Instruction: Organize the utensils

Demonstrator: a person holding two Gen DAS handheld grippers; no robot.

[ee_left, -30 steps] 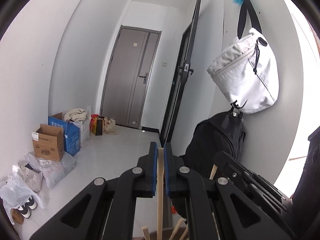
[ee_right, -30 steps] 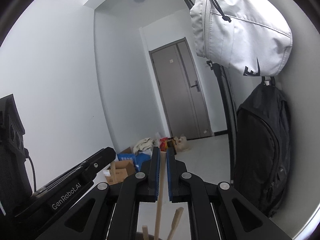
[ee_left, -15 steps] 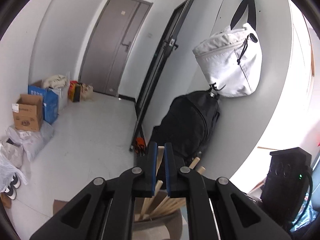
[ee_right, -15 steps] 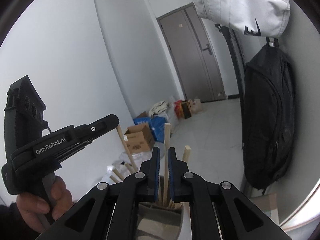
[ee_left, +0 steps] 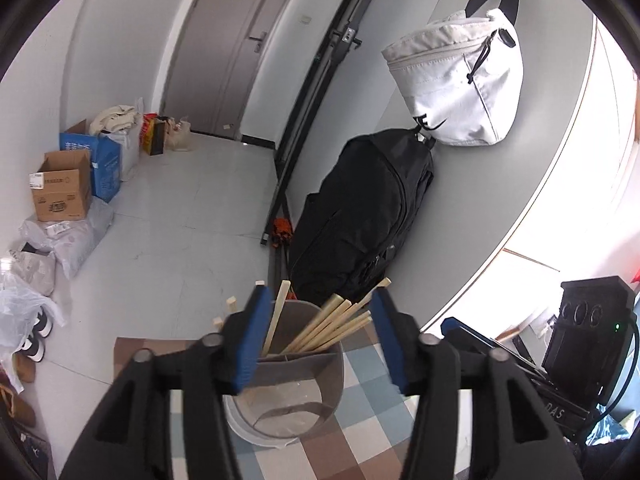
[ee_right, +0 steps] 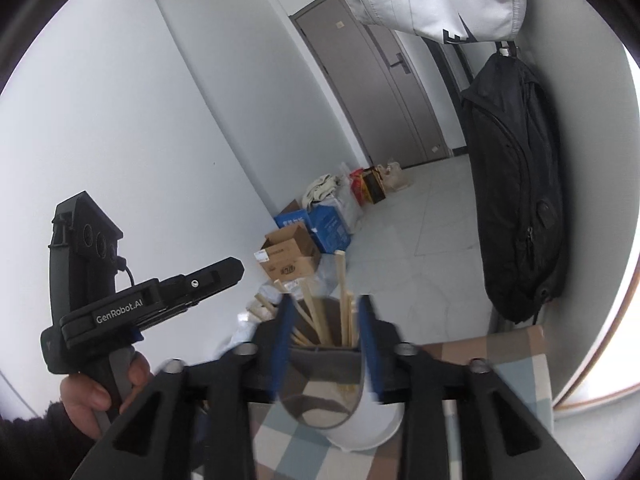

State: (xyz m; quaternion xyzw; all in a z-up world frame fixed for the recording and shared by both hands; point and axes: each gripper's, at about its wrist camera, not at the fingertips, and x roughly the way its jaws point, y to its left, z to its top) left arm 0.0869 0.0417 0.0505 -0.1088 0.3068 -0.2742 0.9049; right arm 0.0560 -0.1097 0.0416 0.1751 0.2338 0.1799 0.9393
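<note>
Judged well along, perhaps close to done: wooden chopsticks (ee_left: 320,326) stood bundled in the far compartment of a round divided utensil holder (ee_left: 332,392), leaning against its rim, with the near compartment looking bare. Seen from the right wrist view too, the same chopsticks (ee_right: 344,304) upright in the holder (ee_right: 360,420), which sat on a checked tablecloth (ee_left: 360,432) at the table's edge. Left gripper (ee_left: 318,336) hovered just above the holder's mouth, jaws opening, blue pads apart on either side of the sticks and pressing on none of them. Right gripper (ee_right: 325,344) likewise over the holder, jaws opening, nothing pinched between the pads, so both judged released. Could not tell whether any utensils remained elsewhere to be gathered, since neither view showed loose ones on the table; left to do, at most, withdrawing both tools and checking for stragglers. As for writing: "GenRobot.AI" read plainly in white on the side of the left gripper (ee_right: 152,300), held in a hand (ee_right: 100,392). Black lettering, partly cut off, noted on a white sling bag (ee_left: 460,92) hanging above a black backpack (ee_left: 360,216); printing on a cardboard box (ee_left: 60,192) and a blue box (ee_left: 102,160) on the floor too small to make out
</note>
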